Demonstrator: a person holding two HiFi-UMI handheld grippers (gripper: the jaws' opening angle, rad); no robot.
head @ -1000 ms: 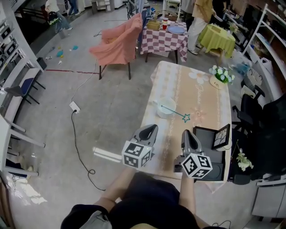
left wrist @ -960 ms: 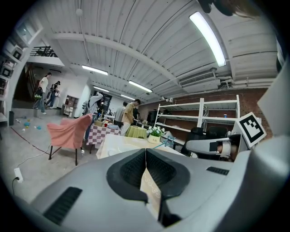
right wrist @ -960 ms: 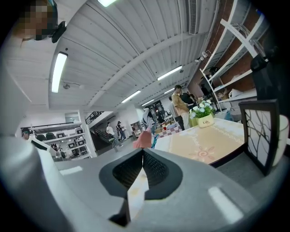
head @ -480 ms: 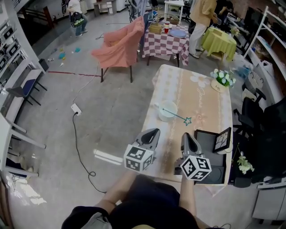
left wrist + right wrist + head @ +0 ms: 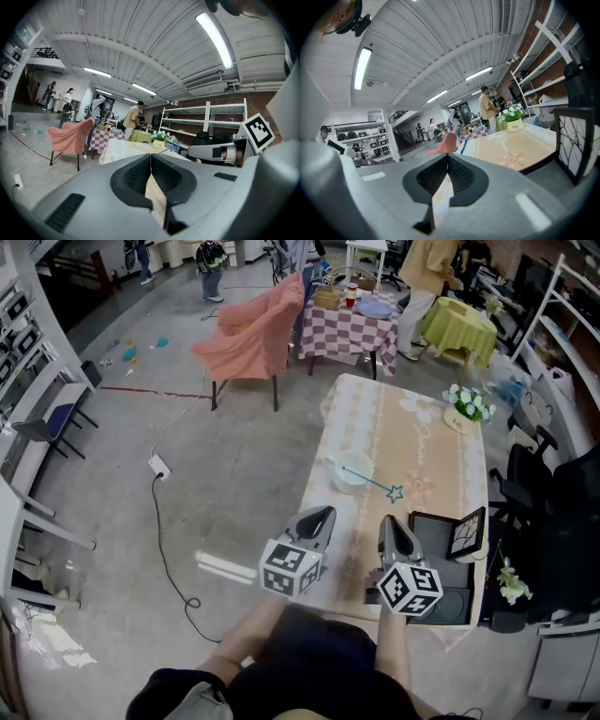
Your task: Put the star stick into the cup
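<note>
My left gripper (image 5: 322, 514) and right gripper (image 5: 388, 524) are both clenched on nothing at the surface's (image 5: 412, 442) near edge. A frame (image 5: 464, 531) stands just beside the right one. Ahead, the star stick (image 5: 370, 481) leans in the cup (image 5: 352, 474), and only the head view shows this.

Head view looks steeply down on the table (image 5: 412, 427); both gripper views skim level across it.

the table (image 5: 433, 442) wears a matt printed cloth. the cup (image 5: 350, 482) looks smooth, white and faintly glossy. the left gripper (image 5: 322, 514) and right gripper (image 5: 388, 522) have matt grey plastic shells and dark, finely ribbed pads (image 5: 136, 177). the floor (image 5: 225, 474) is smooth grey concrete.
</note>
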